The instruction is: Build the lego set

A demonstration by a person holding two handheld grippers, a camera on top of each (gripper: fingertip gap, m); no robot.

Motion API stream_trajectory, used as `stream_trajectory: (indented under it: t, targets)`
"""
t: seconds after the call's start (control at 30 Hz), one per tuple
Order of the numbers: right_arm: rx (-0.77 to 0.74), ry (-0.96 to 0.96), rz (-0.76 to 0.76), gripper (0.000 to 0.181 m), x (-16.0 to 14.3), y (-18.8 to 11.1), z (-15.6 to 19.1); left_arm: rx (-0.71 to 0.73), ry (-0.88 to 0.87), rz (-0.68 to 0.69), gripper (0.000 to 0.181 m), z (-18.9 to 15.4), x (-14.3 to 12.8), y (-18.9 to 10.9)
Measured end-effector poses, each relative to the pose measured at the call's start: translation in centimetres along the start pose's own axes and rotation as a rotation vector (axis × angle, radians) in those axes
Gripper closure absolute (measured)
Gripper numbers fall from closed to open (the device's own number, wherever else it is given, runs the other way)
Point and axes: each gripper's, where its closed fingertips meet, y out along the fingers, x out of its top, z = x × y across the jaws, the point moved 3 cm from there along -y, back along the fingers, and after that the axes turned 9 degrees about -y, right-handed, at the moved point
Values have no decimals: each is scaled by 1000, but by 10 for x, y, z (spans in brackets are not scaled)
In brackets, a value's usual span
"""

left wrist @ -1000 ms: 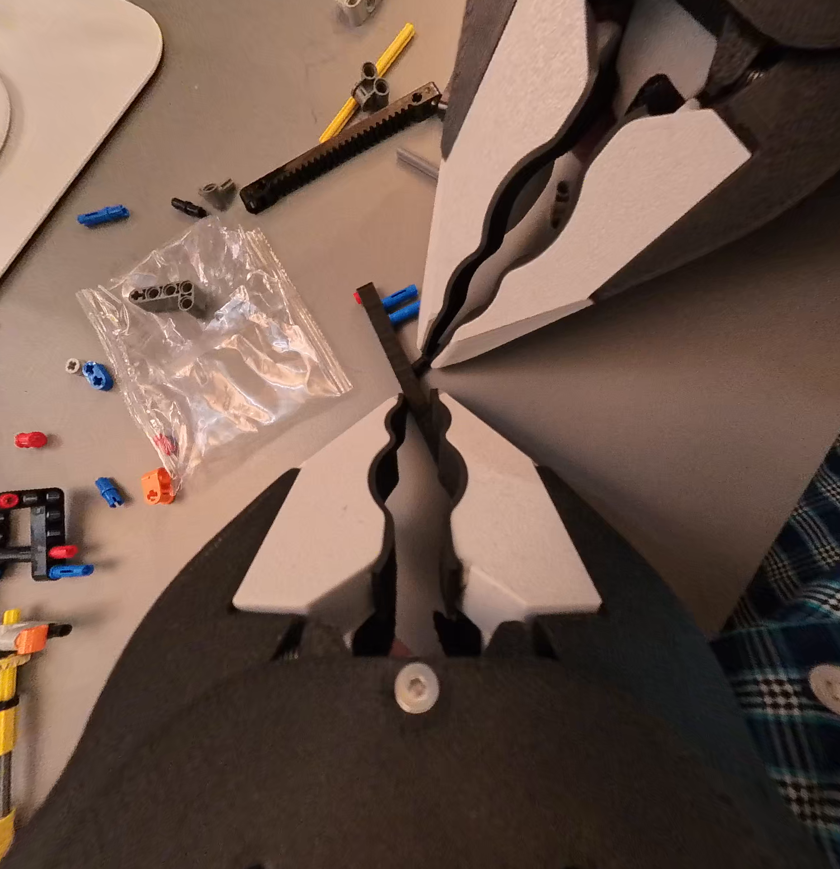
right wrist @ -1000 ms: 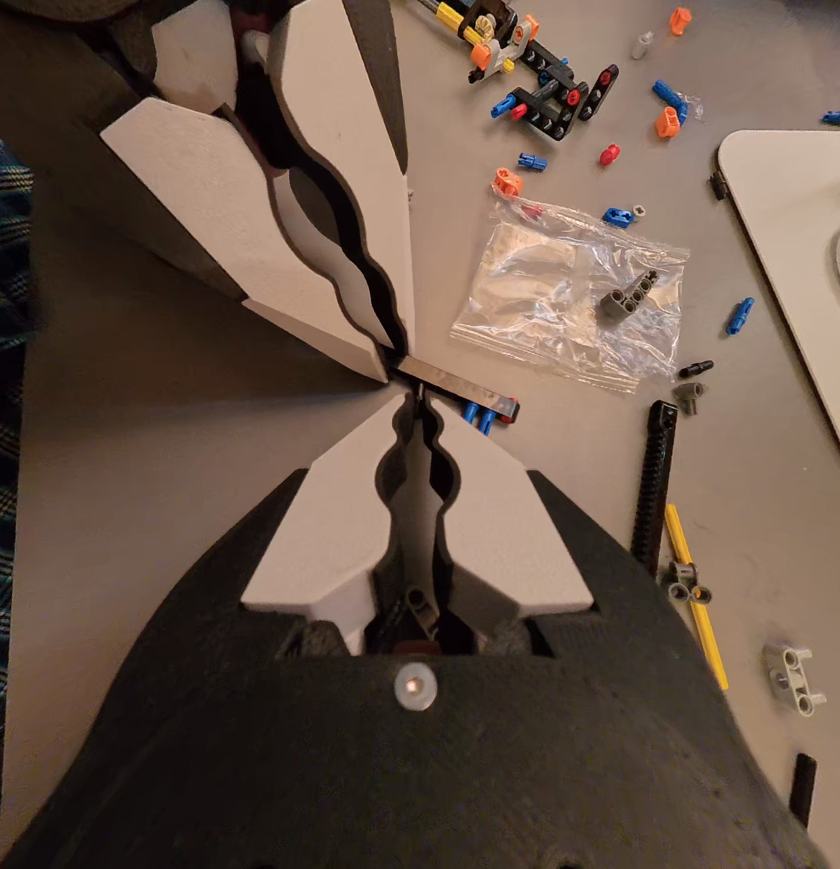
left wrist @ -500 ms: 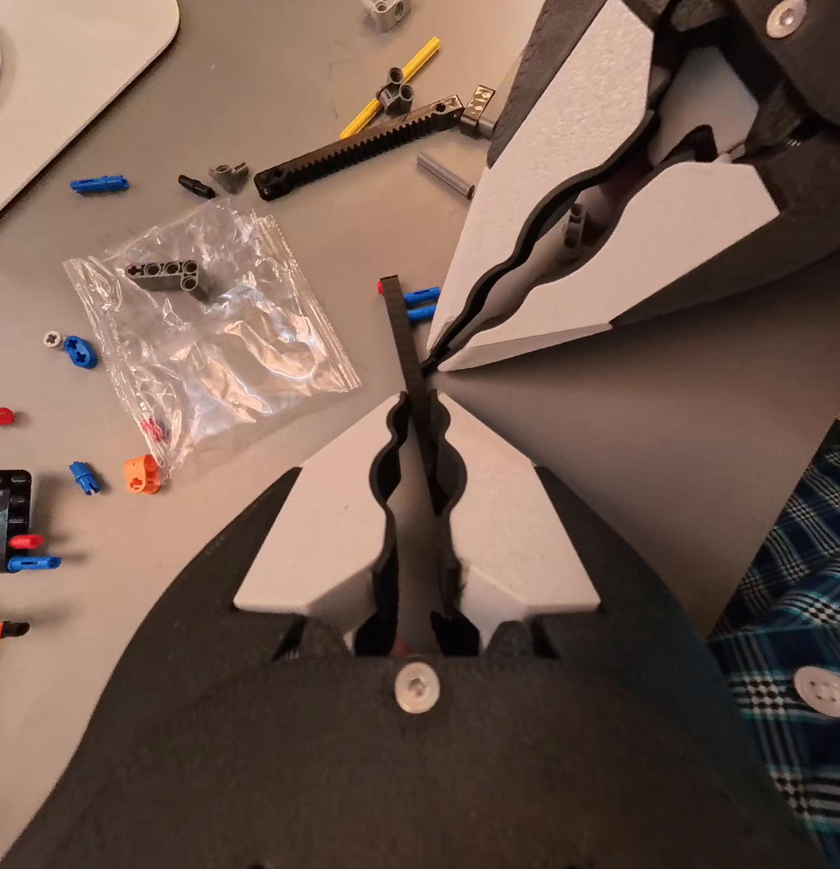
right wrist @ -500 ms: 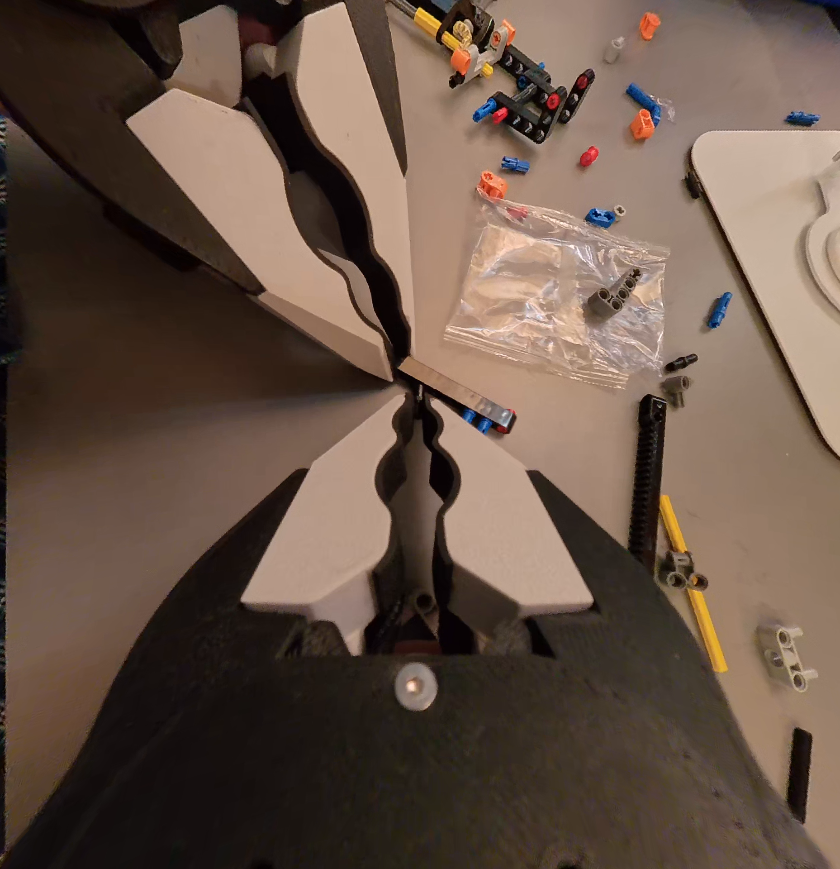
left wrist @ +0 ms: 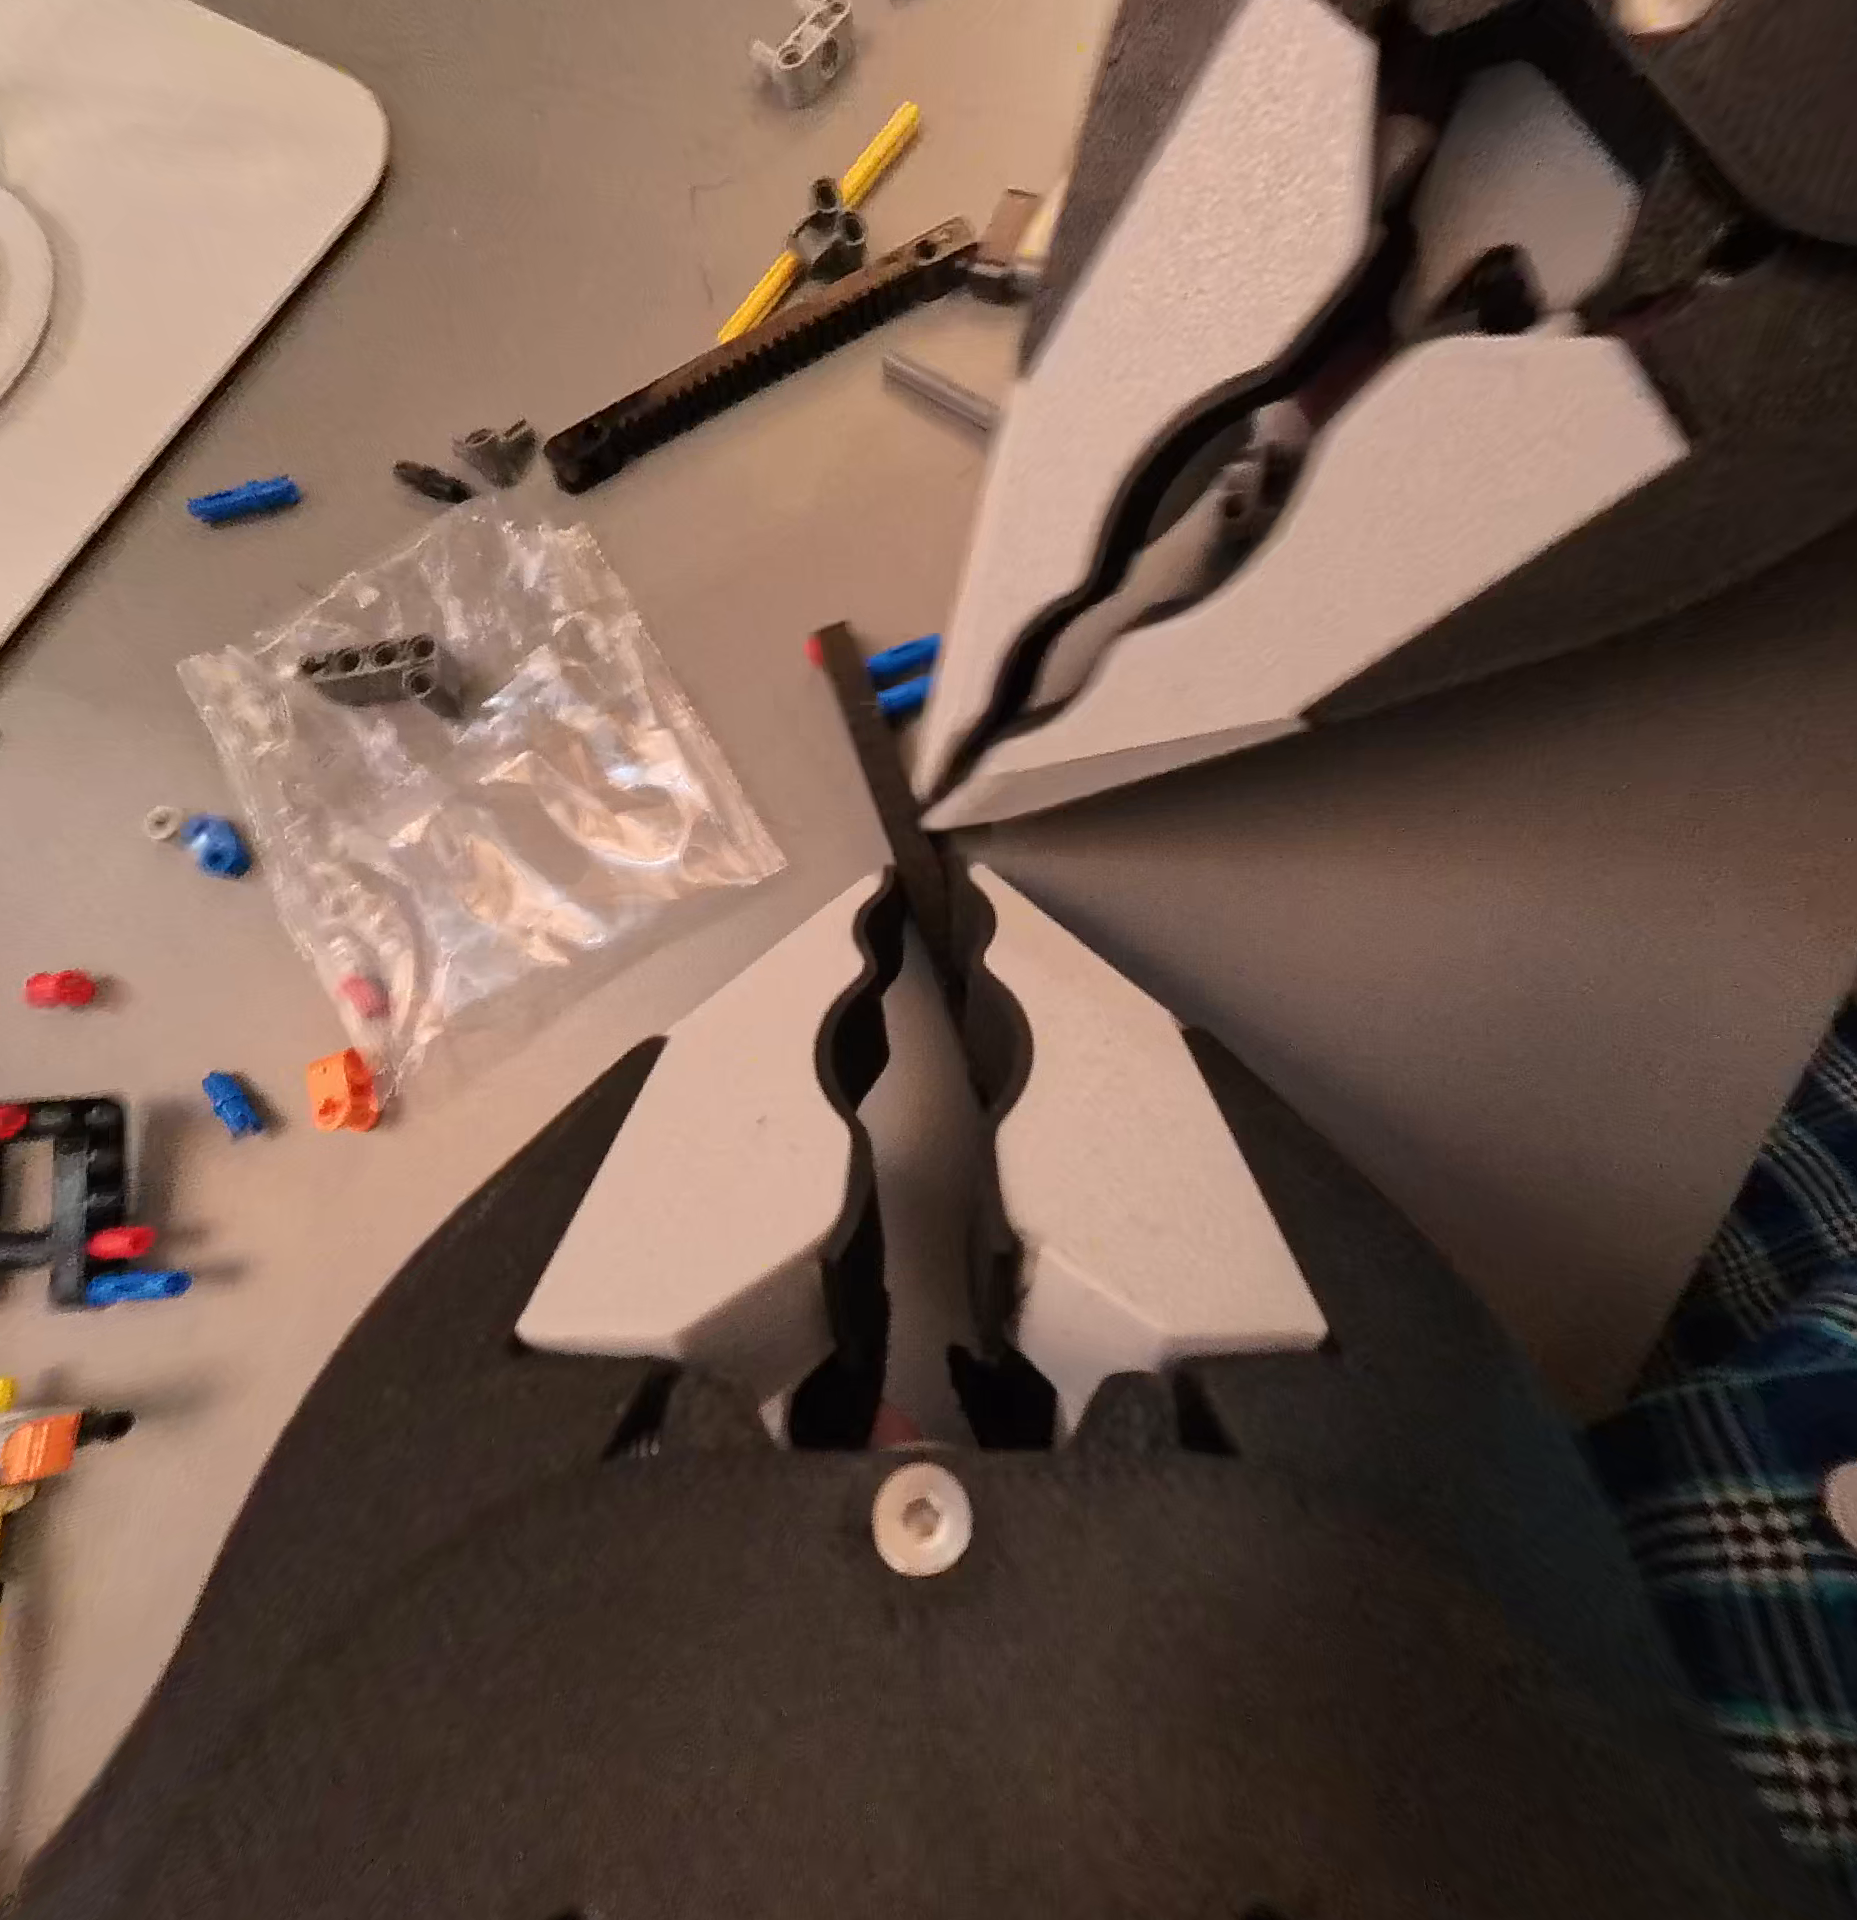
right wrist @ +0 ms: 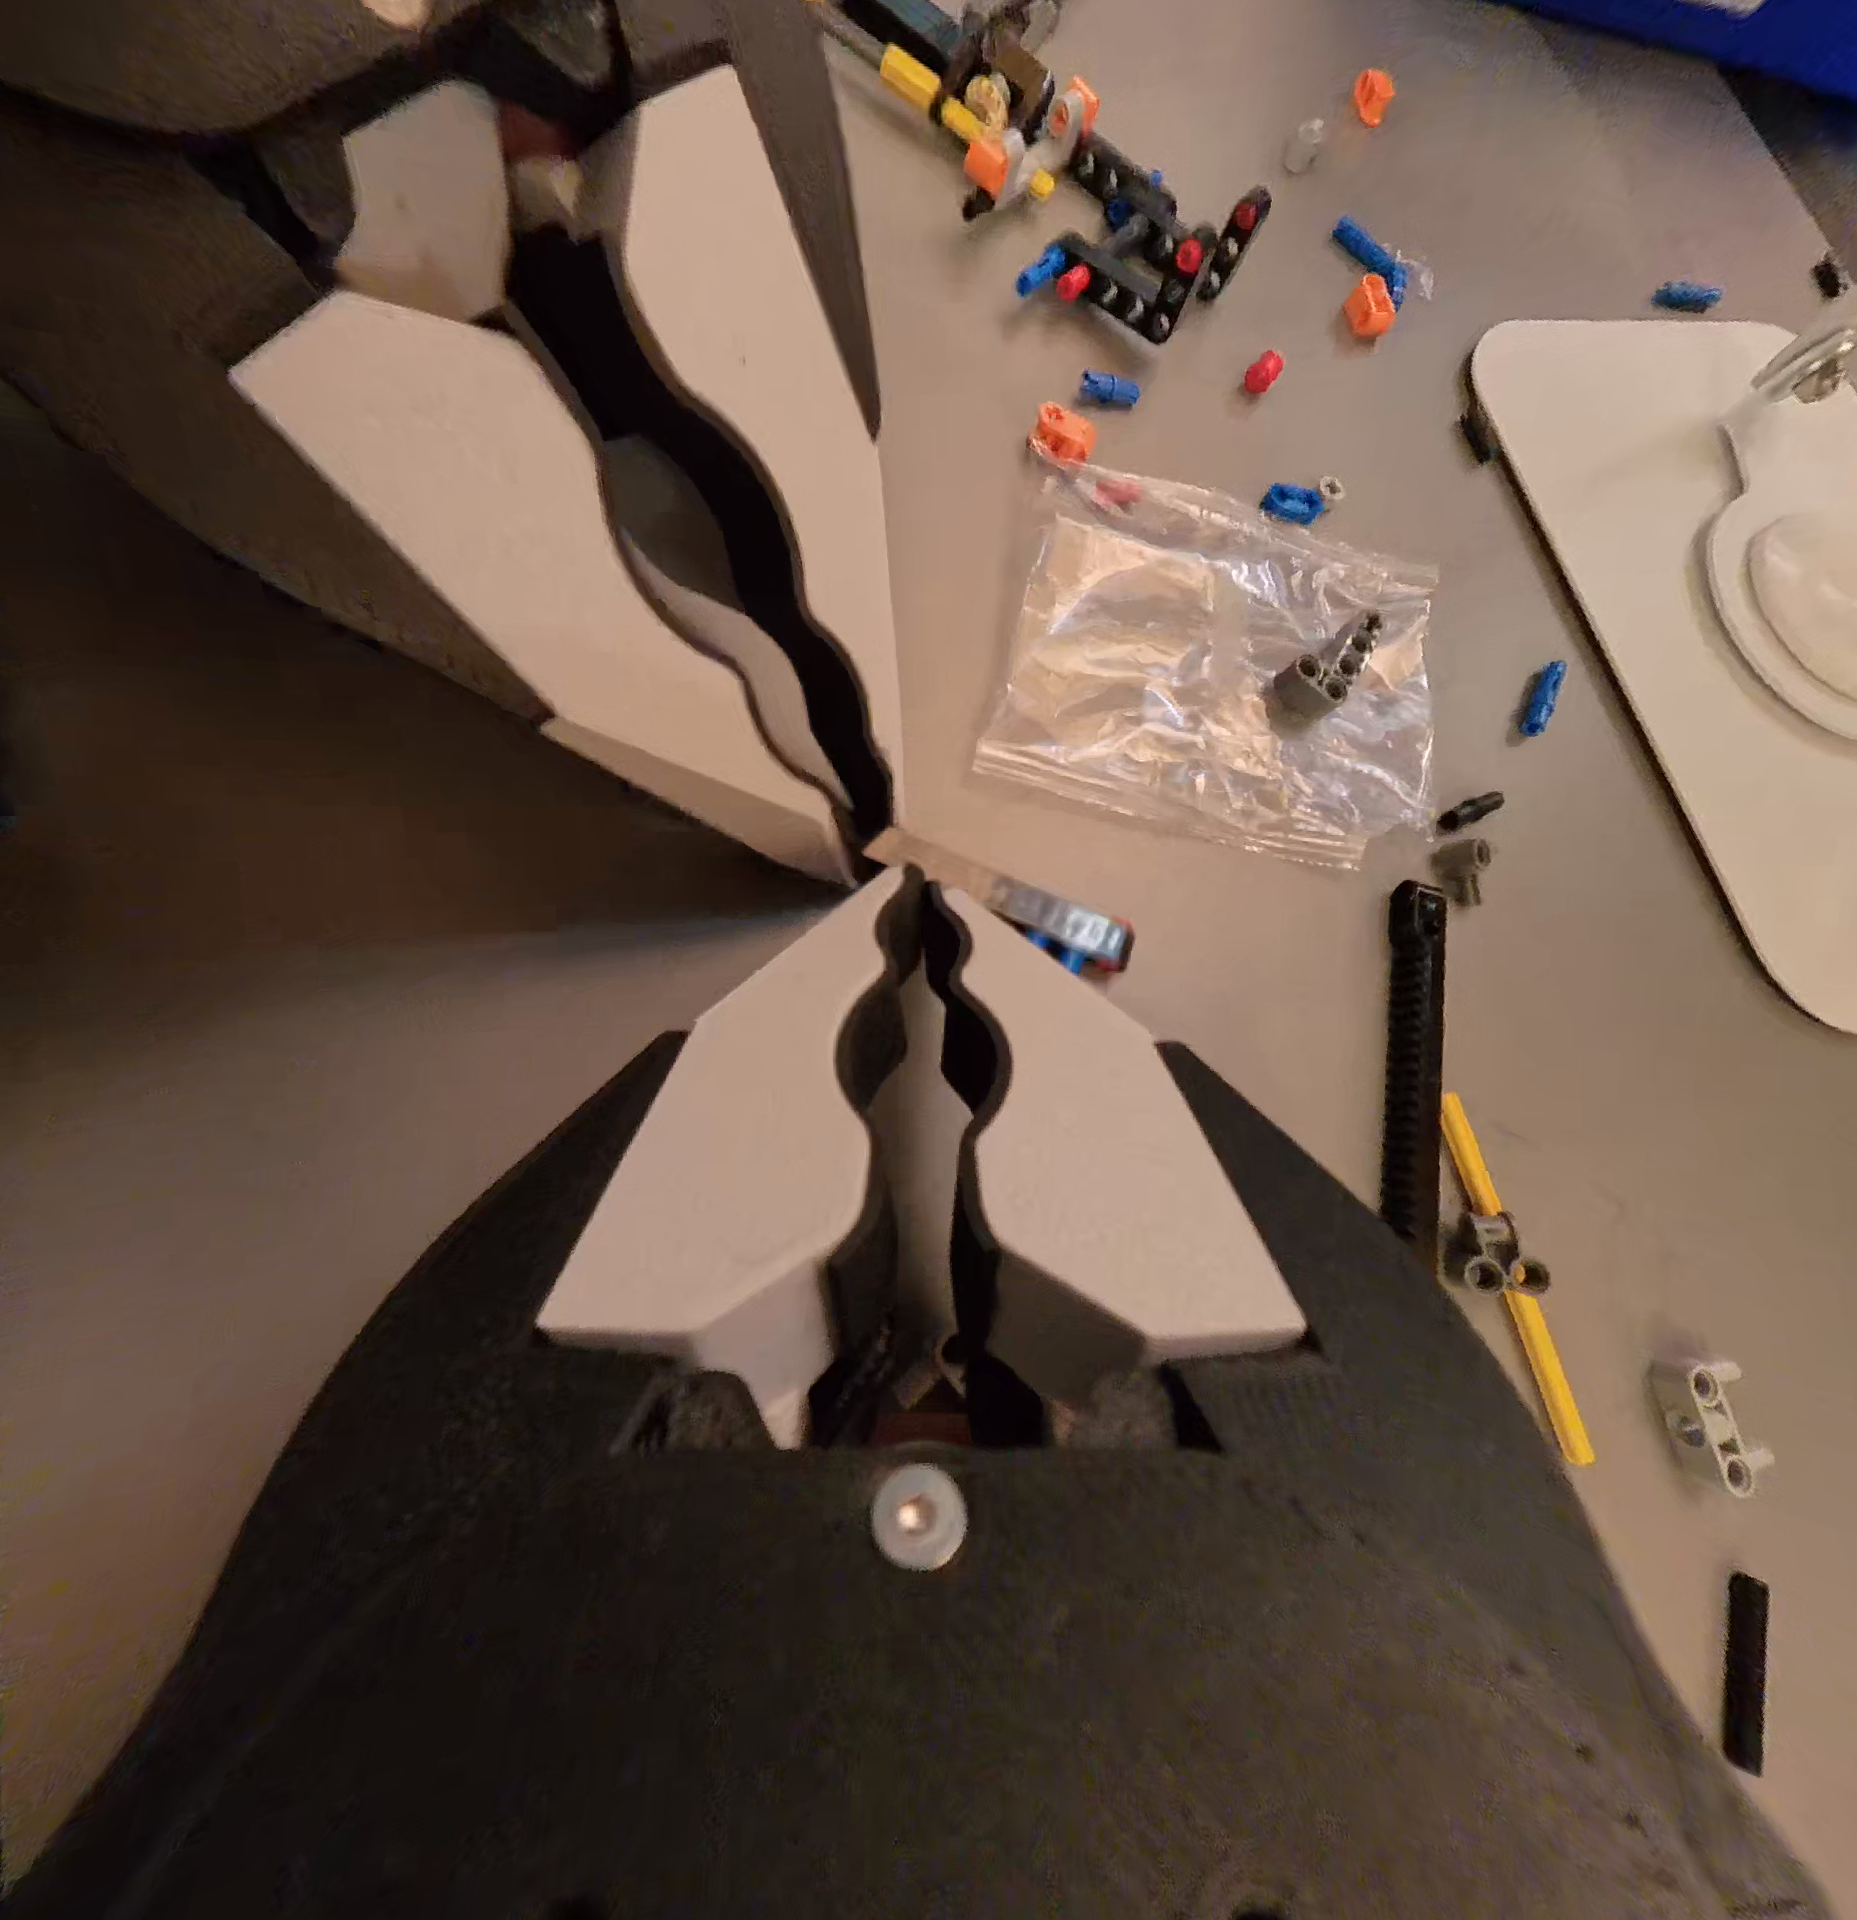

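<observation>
Both views shifted slightly, hand-held grippers (left wrist: 929, 883) (right wrist: 913, 883) clamped on black beam (left wrist: 882, 748), grey piece (right wrist: 1319, 665) in bag (right wrist: 1204, 675)

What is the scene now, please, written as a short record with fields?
left gripper: jaws shut on black beam
right gripper: jaws shut; tip touches the beam
beam pins: two blue pins, one red pin at far end
table: clear plastic bag with grey beam inside
loose parts: black gear rack, yellow axle, orange connector
</observation>
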Motion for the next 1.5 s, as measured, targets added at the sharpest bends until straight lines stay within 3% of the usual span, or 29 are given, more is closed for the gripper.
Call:
stream_trajectory:
  t: [0.13, 0.5, 0.77, 1.5]
  targets:
    - [26, -5, -9, 181, 3, 1, 0, 46, 72, 1, 174, 0, 1, 1]
    - [47, 34, -55, 176, 2, -12, -1, 44, 18, 1, 175, -1, 3, 2]
    - [51, 61, 37, 177, -11, -9, 4, 39, 1, 10, 175, -1, 3, 2]
    - [29, 59, 46, 181, -10, -5, 0, 37, 79, -15, 175, -3, 2, 3]
